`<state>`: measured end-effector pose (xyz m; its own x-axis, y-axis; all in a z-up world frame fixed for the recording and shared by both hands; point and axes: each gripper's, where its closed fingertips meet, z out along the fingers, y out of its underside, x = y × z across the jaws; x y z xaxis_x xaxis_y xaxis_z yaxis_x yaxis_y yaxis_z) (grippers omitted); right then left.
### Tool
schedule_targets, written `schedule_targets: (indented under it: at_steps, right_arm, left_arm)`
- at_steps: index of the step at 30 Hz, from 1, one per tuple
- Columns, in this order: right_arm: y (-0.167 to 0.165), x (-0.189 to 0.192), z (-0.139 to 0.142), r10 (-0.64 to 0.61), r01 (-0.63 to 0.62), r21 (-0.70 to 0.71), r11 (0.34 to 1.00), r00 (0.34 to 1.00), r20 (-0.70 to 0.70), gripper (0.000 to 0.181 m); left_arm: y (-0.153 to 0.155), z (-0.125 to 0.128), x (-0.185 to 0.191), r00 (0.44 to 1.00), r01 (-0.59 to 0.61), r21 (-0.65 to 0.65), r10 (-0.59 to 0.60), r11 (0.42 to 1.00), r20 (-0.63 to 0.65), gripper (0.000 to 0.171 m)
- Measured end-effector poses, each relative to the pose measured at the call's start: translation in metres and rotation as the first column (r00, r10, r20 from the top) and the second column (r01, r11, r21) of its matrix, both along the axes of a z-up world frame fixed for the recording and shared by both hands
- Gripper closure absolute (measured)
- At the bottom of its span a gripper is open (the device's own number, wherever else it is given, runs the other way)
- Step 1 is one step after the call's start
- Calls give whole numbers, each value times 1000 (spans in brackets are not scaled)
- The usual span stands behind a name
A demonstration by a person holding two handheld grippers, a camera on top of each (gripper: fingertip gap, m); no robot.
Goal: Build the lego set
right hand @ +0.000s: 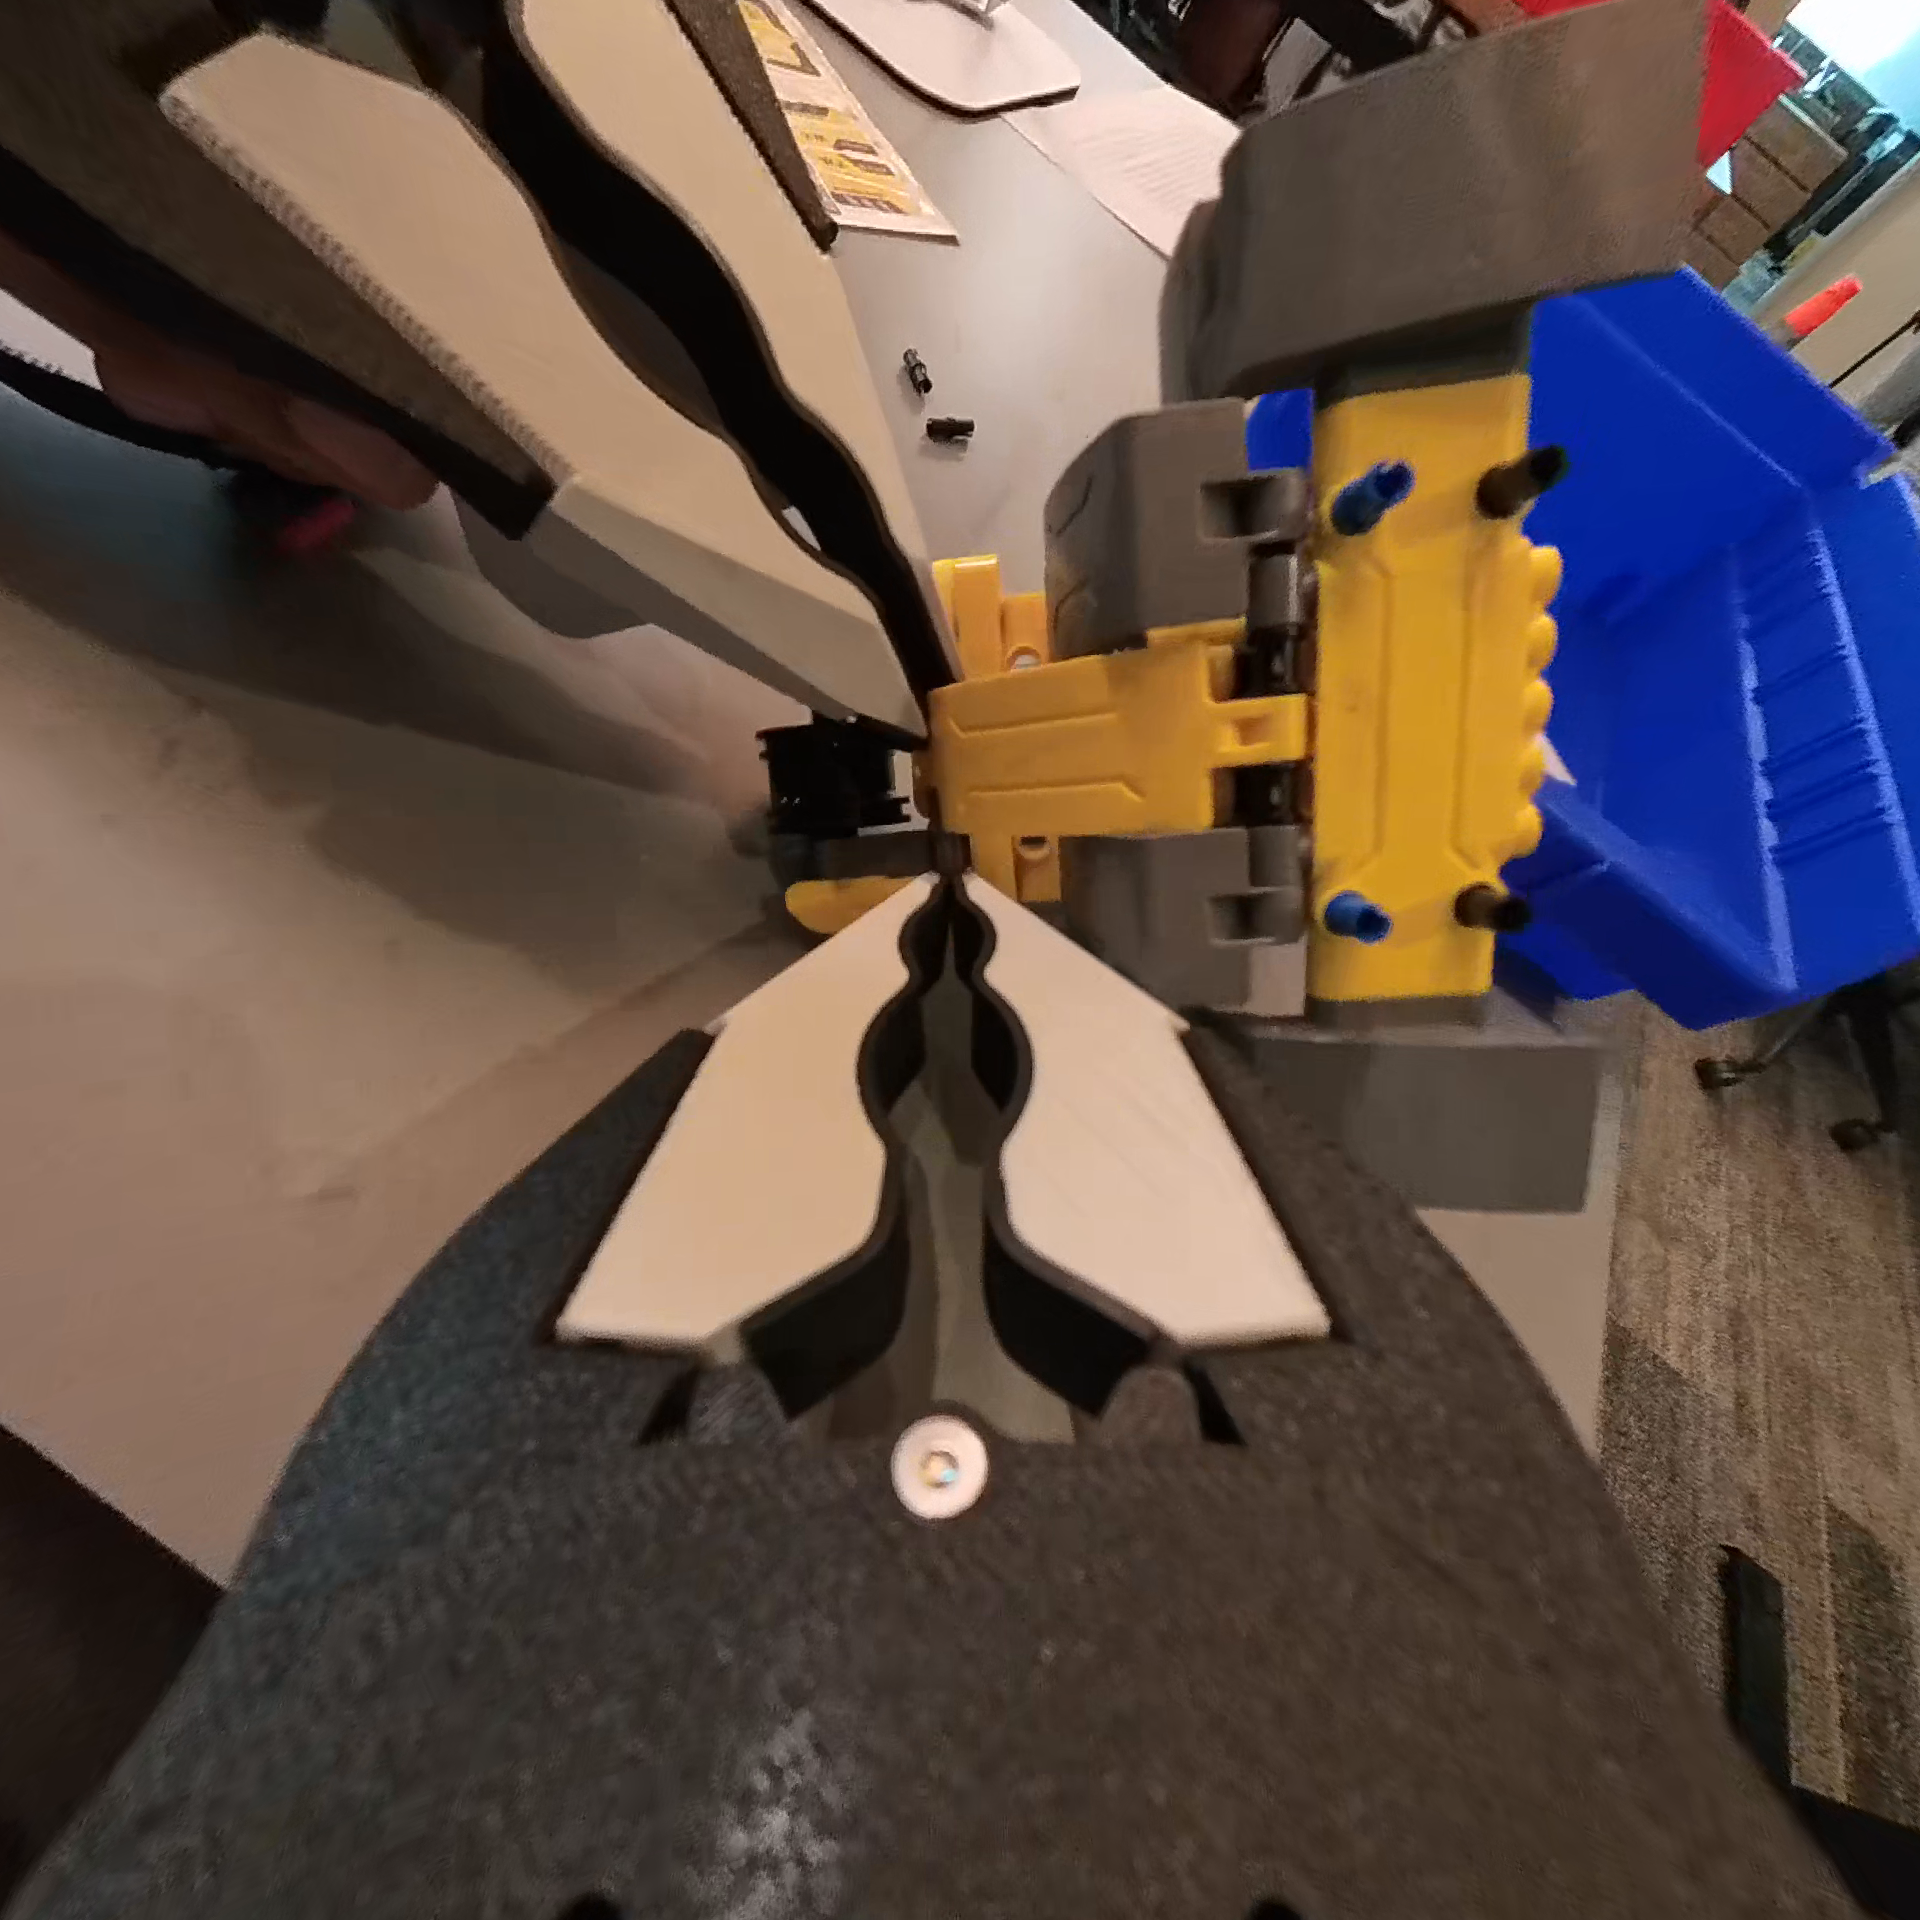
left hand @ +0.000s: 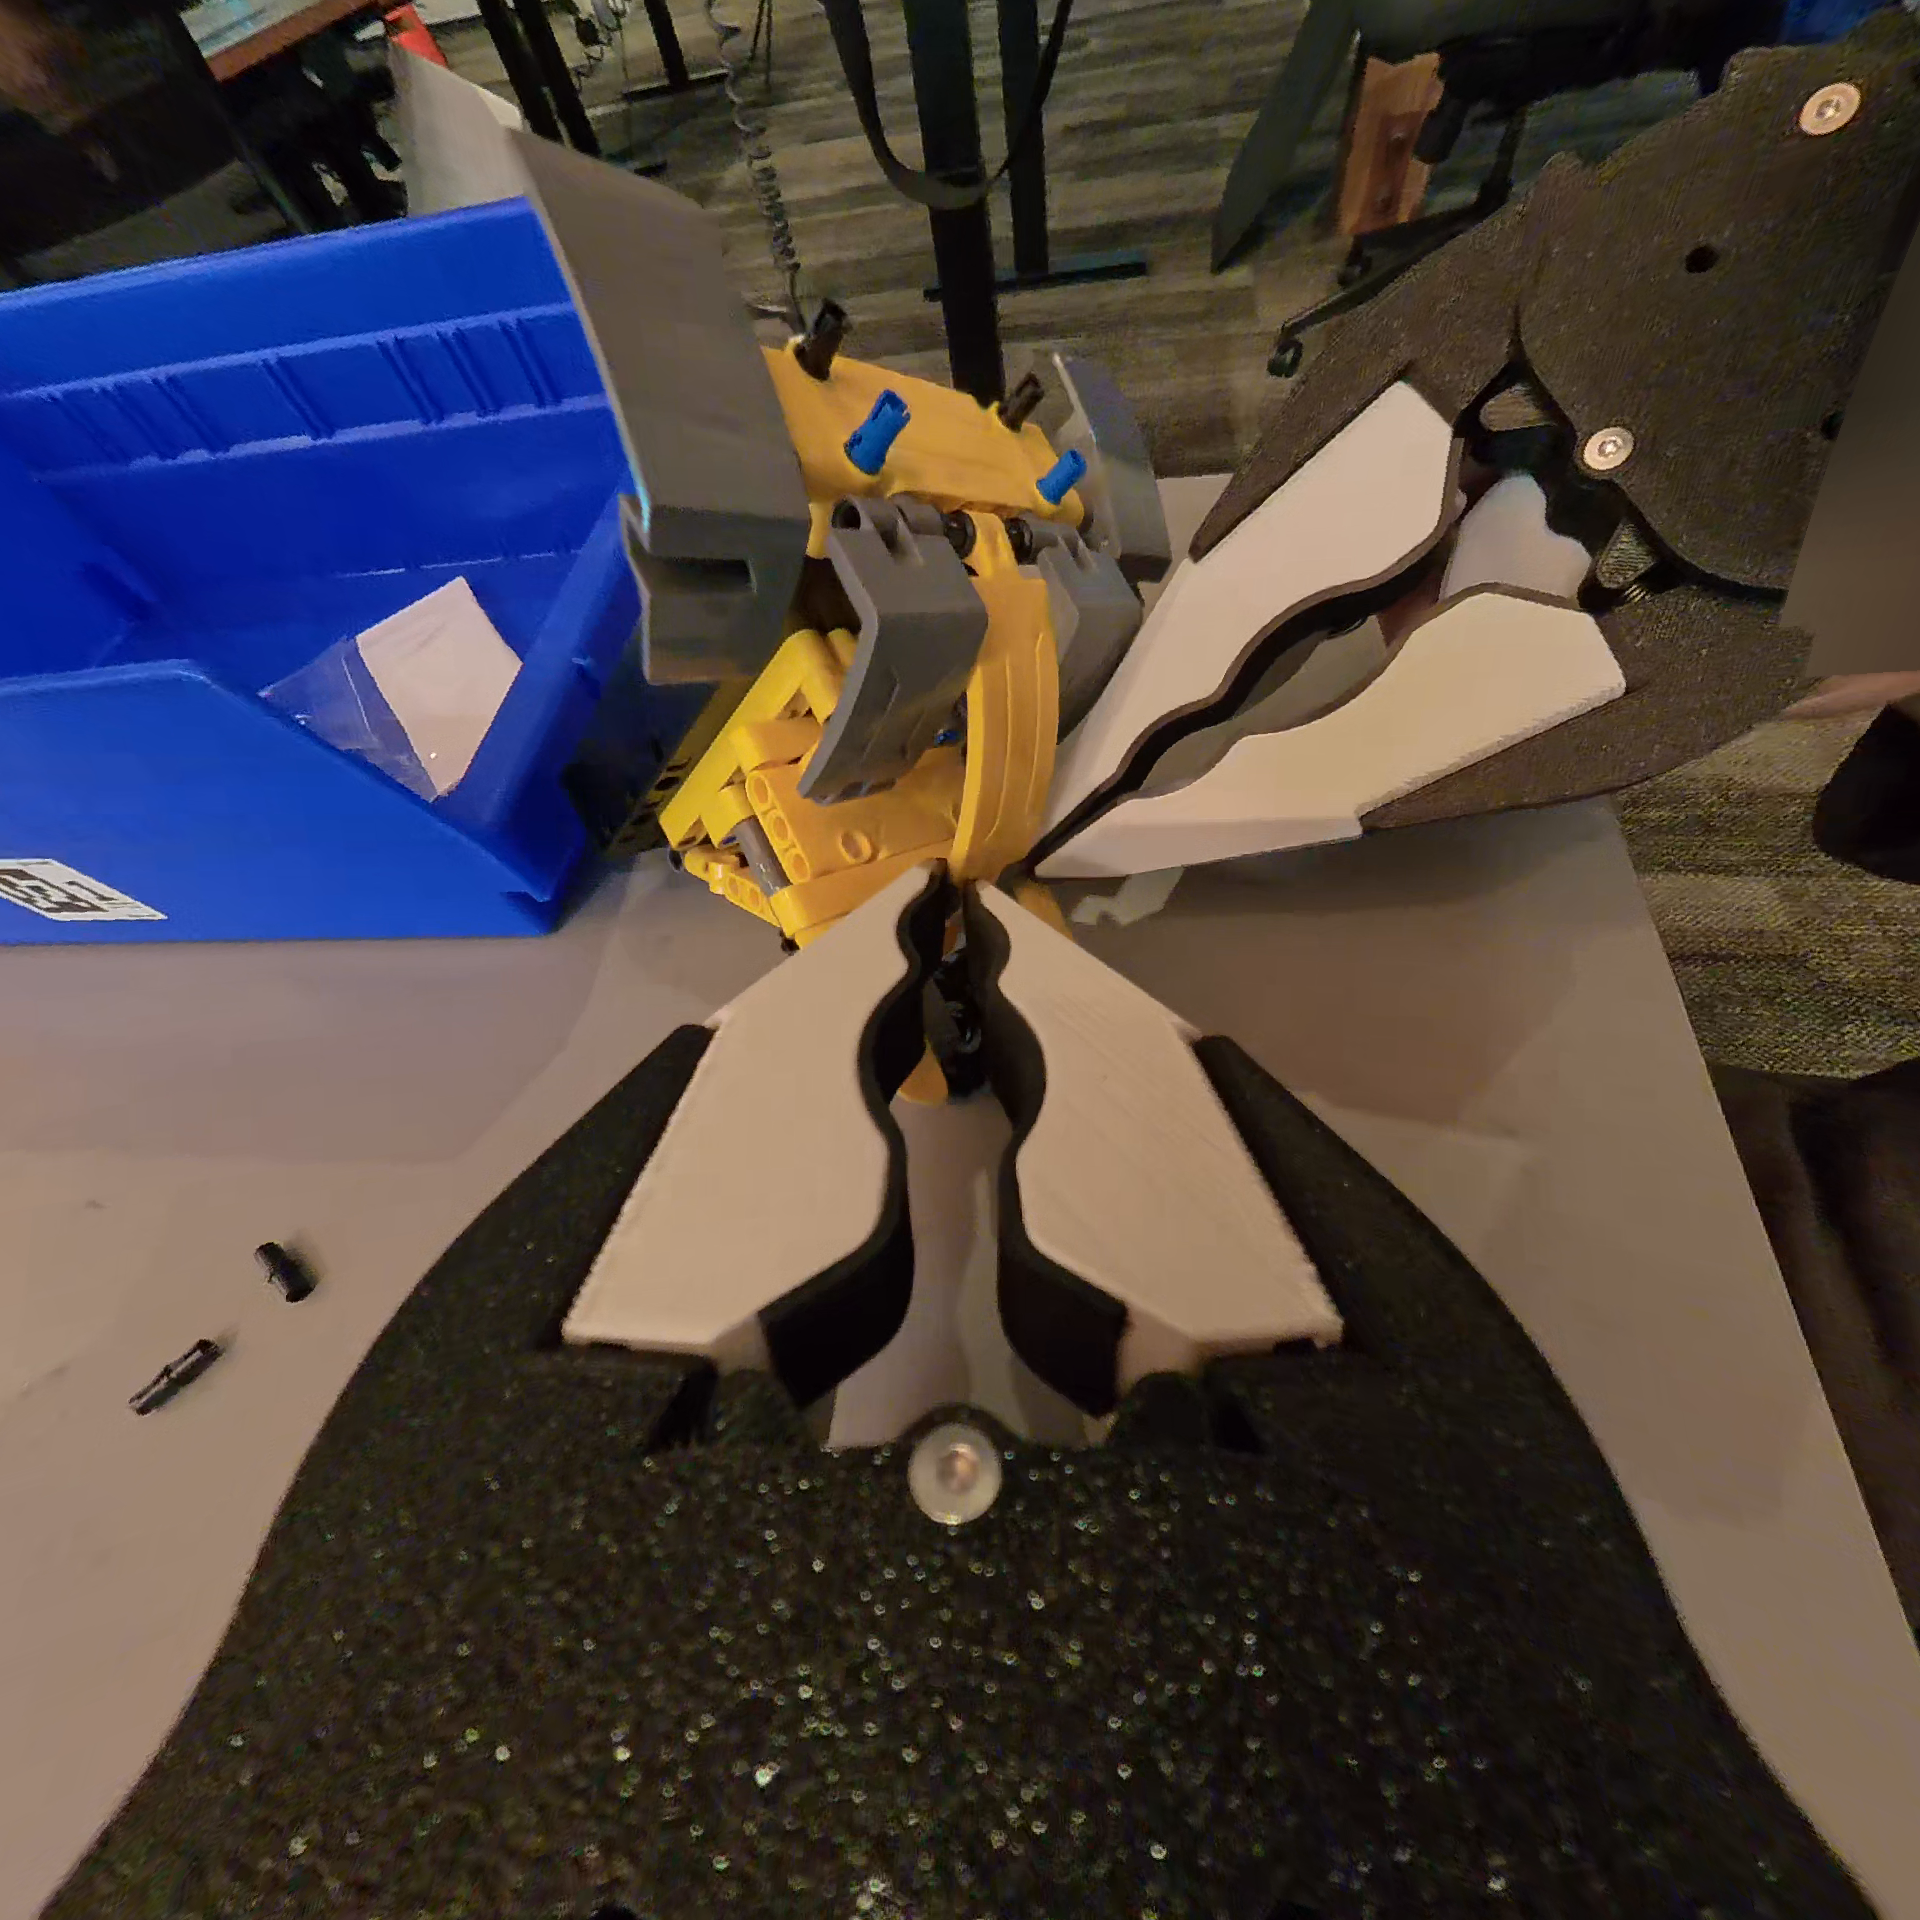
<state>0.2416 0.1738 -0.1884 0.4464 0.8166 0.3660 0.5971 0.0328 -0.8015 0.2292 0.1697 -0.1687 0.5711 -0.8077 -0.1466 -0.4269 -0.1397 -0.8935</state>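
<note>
Grey table [left hand: 260,1091] under me, office floor and desk legs beyond it. I call the yellow and grey brick-built model [left hand: 914,665] my landmark; it sits up off the table, held between my two tools, just beside the blue bin [left hand: 260,520].

My left tool [left hand: 954,904] is pinched on the model's lower end, fingertips nearly together on a black part under the yellow beams. My right tool [right hand: 948,883] is closed too, its tips on a small dark piece at the edge of the yellow plate; I judge it clamped there, though the contact is tiny and partly hidden. Each tool shows in the other's view, coming at the model from the side.

I judge the model light and stiff but fragile: snap-fit parts, hinged grey panels that may swing, blue and black pins sticking out that could pop loose. The yellow beam frame looks the safest hold, not the panels.

Out from the model: the bin holds a clear bag with a white sheet [left hand: 416,686]. Two loose black pins [left hand: 283,1270] lie on the table, well apart from the model on its bin side. A yellow printed sheet [right hand: 862,177] lies farther off.

The model's far side and its underside are hidden, and the right view is blurred.
</note>
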Motion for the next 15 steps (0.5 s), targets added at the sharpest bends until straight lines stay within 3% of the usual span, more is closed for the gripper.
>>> schedule_targets:
  at_steps: [3, 5, 7, 10, 15]
  right_arm:
    - [-1, -2, -2, 1, -1, -8, 1000, 1000, 7, 181]
    - [-13, -16, 3, 73, -76, -52, 996, 996, -51, 181]
    - [-16, -23, 8, 55, -62, -73, 995, 994, -92, 181]
    - [-18, -18, -6, 43, -42, -45, 998, 999, 20, 181]
    - [-24, -1, 12, 69, -66, 45, 997, 996, -59, 181]
  left_arm:
    - [0, -1, 1, 1000, -1, 7, 1, 1000, -10, 171]
    - [-2, -2, 3, 1000, 9, 12, -8, 1000, -22, 171]
    - [-1, -3, 6, 999, 0, 30, 2, 1000, -39, 171]
    - [-1, -3, 6, 998, -13, 59, 17, 998, -57, 171]
    - [-1, -3, 7, 999, -7, 50, 9, 999, -50, 171]
